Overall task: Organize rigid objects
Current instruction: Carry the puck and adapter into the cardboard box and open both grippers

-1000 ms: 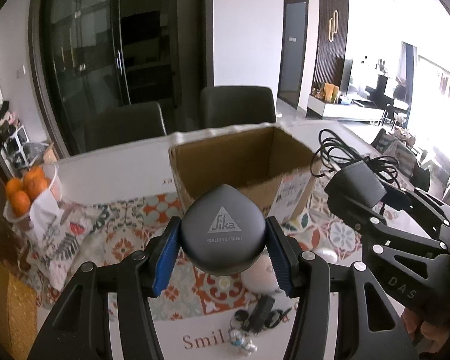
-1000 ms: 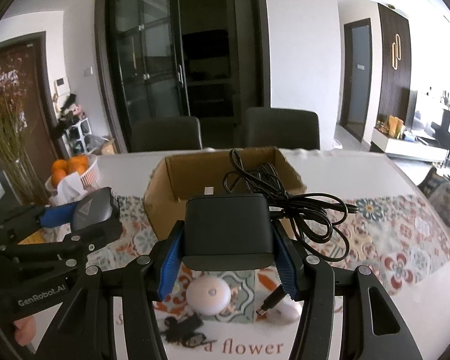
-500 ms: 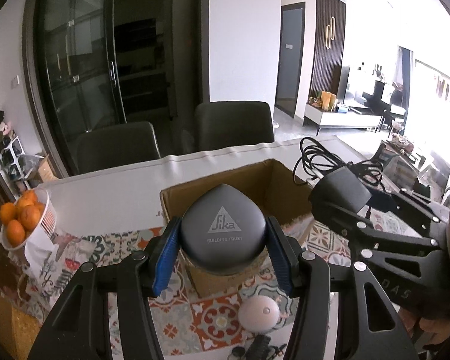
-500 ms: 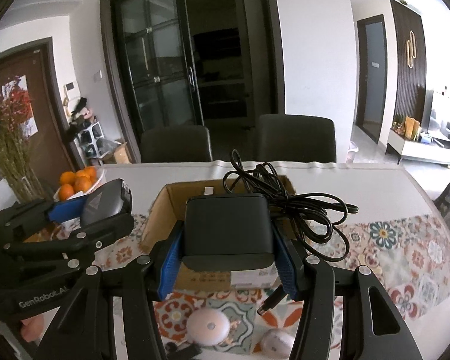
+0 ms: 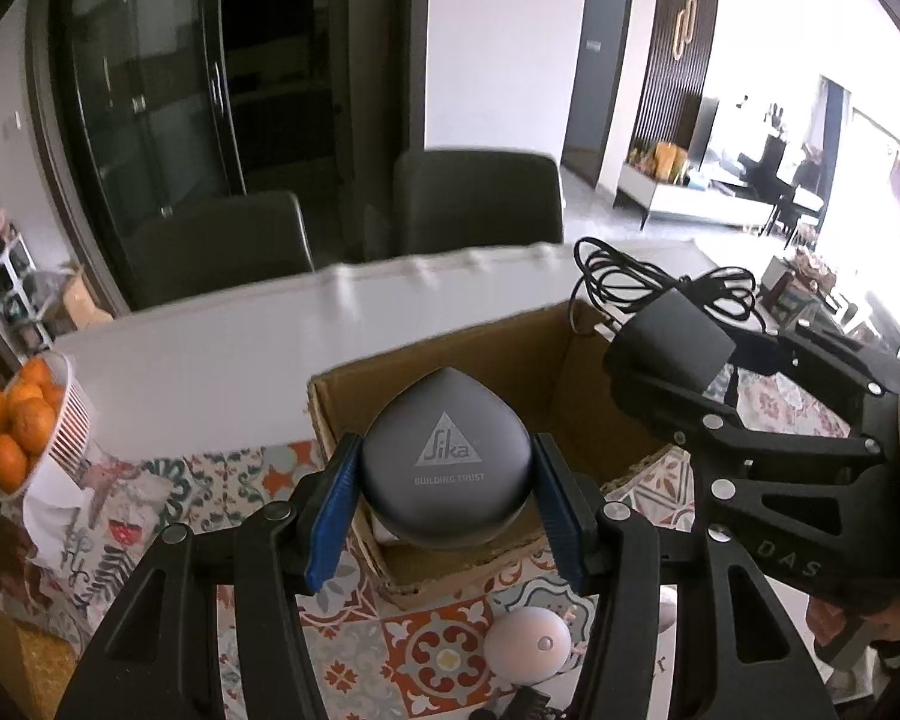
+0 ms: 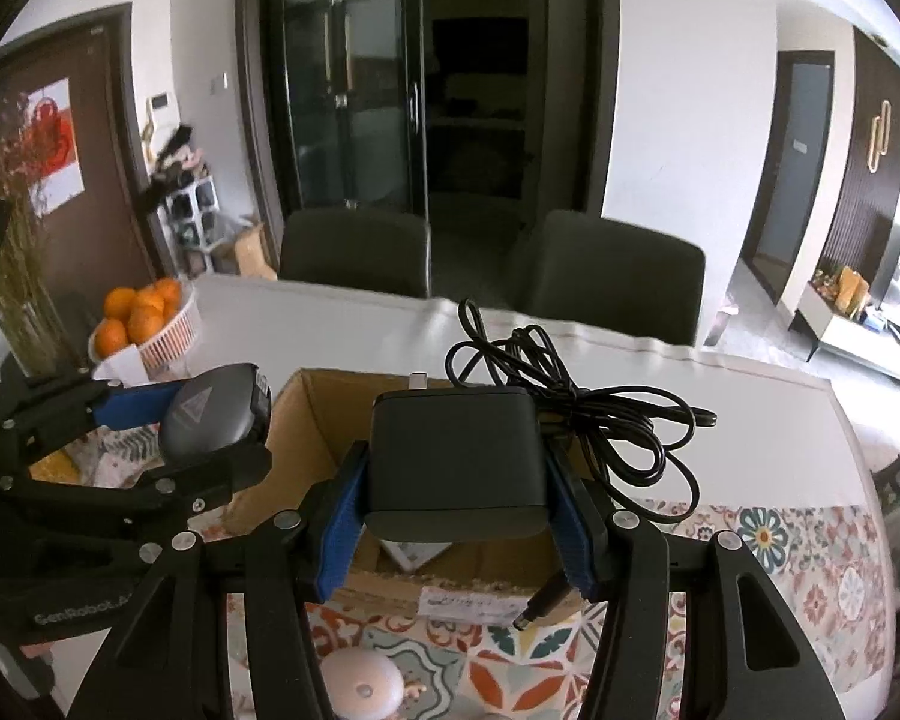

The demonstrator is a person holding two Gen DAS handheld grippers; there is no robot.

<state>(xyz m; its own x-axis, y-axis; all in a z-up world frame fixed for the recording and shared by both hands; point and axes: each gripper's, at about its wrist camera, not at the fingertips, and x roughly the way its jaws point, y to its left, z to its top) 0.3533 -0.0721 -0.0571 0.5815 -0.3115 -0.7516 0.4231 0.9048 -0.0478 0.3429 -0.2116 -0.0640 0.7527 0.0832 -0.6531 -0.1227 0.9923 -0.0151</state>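
Observation:
My left gripper [image 5: 447, 480] is shut on a grey teardrop case [image 5: 447, 462] marked Sika and holds it above the near left part of an open cardboard box [image 5: 498, 354]. My right gripper [image 6: 456, 474] is shut on a black power adapter [image 6: 456, 456] with a tangled black cable [image 6: 576, 414], held above the same box [image 6: 306, 414]. Each gripper shows in the other's view: the right one with the adapter [image 5: 672, 348], the left one with the case [image 6: 210, 414]. A white item [image 6: 414, 552] lies inside the box.
A white round puck [image 5: 528, 642] lies on the patterned table mat [image 5: 438, 654] in front of the box; it also shows in the right wrist view [image 6: 360, 684]. A basket of oranges [image 5: 24, 420] stands at the left. Two dark chairs [image 5: 474, 204] stand behind the white table.
Both grippers have risen and moved forward with their loads, from in front of the box to above its opening. The small items on the mat have dropped out of view.

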